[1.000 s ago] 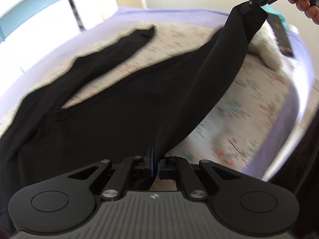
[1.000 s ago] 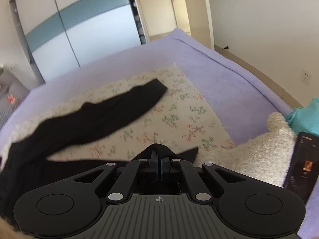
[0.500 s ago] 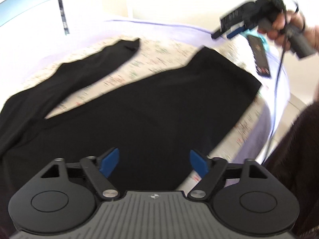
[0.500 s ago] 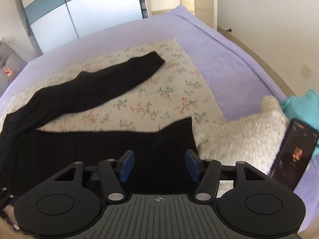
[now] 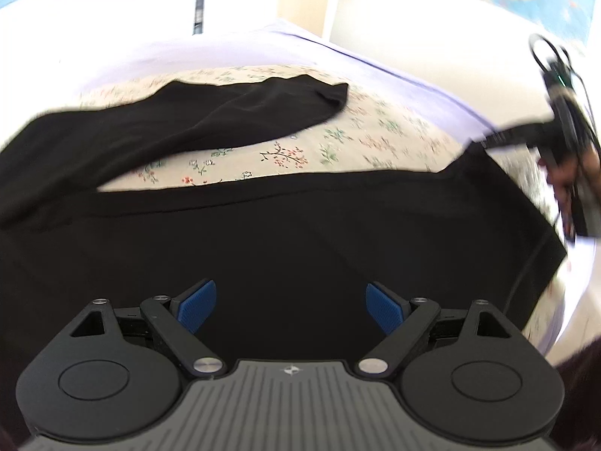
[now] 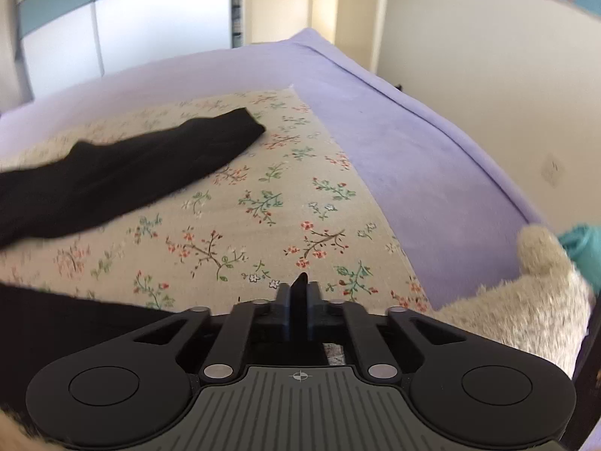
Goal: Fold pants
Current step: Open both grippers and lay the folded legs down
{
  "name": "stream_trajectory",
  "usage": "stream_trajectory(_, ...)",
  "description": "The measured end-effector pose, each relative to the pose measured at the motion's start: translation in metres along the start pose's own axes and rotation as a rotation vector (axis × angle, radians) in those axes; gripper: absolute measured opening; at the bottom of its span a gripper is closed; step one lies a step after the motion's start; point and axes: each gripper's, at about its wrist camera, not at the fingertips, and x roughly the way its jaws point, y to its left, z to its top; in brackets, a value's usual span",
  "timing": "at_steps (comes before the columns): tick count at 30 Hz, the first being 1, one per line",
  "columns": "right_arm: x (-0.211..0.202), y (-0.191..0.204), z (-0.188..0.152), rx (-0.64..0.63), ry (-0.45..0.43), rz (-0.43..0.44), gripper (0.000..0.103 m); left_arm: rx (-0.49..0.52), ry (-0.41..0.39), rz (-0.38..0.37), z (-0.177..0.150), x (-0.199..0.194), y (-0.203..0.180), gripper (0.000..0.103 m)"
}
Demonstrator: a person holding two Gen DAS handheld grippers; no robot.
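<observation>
Two legs of the pants (image 5: 285, 233) lie spread apart on the flowered sheet (image 6: 263, 206), so by the look of it no fold is made yet and you have all of the folding left. Your right gripper (image 6: 299, 293) has its pads pressed together on a tip of black cloth, the near leg's corner. Your left gripper (image 5: 291, 306) stands spread wide and empty over the near leg, the far leg well beyond.
</observation>
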Motion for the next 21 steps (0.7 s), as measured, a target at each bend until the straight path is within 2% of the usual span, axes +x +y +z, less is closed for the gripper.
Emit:
stream_trajectory(5, -0.005, -0.011, 0.002, -0.009, -0.055, -0.122, 0.003, -0.051, 0.008, -0.019, 0.001, 0.011, 0.000, 0.103)
stream_trajectory(7, -0.005, -0.018, 0.003, 0.012, -0.055, -0.138, 0.004, -0.040, 0.008, -0.011, 0.003, 0.010, 0.000, 0.103)
stream_trajectory(9, -0.003, -0.019, 0.002, 0.020, -0.049, -0.120, 0.012, -0.018, -0.002, -0.006, 0.010, 0.010, -0.001, 0.103)
stream_trajectory(10, -0.004, -0.019, 0.002, 0.031, -0.060, -0.117, 0.012, -0.003, -0.010, -0.003, 0.015, 0.009, 0.000, 0.103)
stream_trajectory(15, -0.014, -0.021, 0.014, 0.123, -0.108, -0.052, 0.046, 0.053, -0.064, 0.024, 0.047, 0.011, 0.000, 0.103)
stream_trajectory(21, -0.014, -0.010, 0.038, 0.233, -0.162, 0.058, 0.070, 0.052, -0.070, 0.067, 0.086, 0.025, 0.006, 0.103)
